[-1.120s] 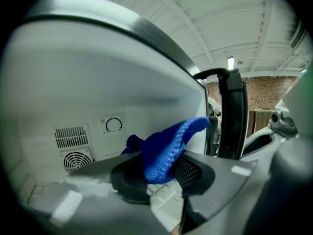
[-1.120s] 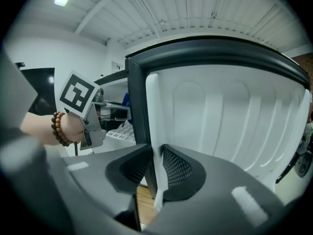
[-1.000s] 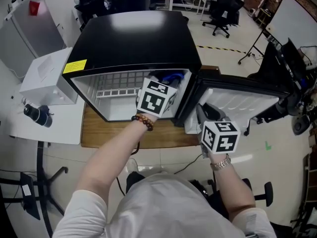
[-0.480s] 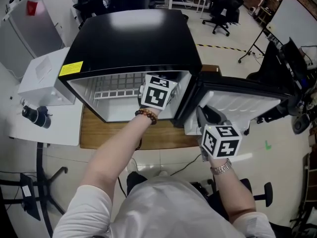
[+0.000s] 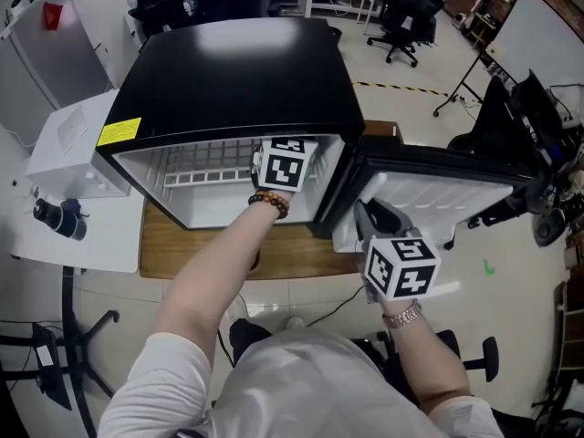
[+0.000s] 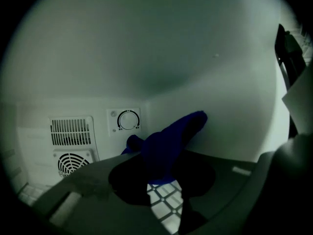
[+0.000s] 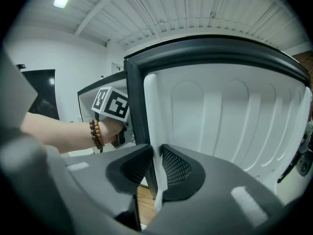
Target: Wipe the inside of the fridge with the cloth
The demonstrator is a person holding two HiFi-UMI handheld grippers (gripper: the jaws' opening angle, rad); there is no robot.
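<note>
The left tool [image 6: 164,182] reaches inside the fridge [image 5: 237,71], jaws pinching a bunched blue cloth [image 6: 168,146]. The cloth sticks out ahead of the jaws, so fabric meets the lining rather than hard plastic. Its far end points at the right-hand inner wall, near the back corner and just beside the round dial [image 6: 128,120]. Whether it presses on the wall or stops just short cannot be told. The tool points only slightly downward, which suits working along an upright wall above the wire shelf [image 6: 164,199].

The right tool [image 7: 157,173] stays outside, its jaws pressed onto the thin white inner edge of the door [image 5: 438,185]. That grip seems meant to keep the door swung wide, so the left arm has room and daylight reaches the inside.

The lining is smooth white plastic, dim in the left gripper view, with two vent grilles [image 6: 71,131] on the back wall left of the dial. No dirt or wet patch can be made out. The fridge stands on a low wooden table [image 5: 210,254] on a pale floor. A white box [image 5: 68,144] sits to its left, and office chairs [image 5: 401,12] and desks stand well behind it.
</note>
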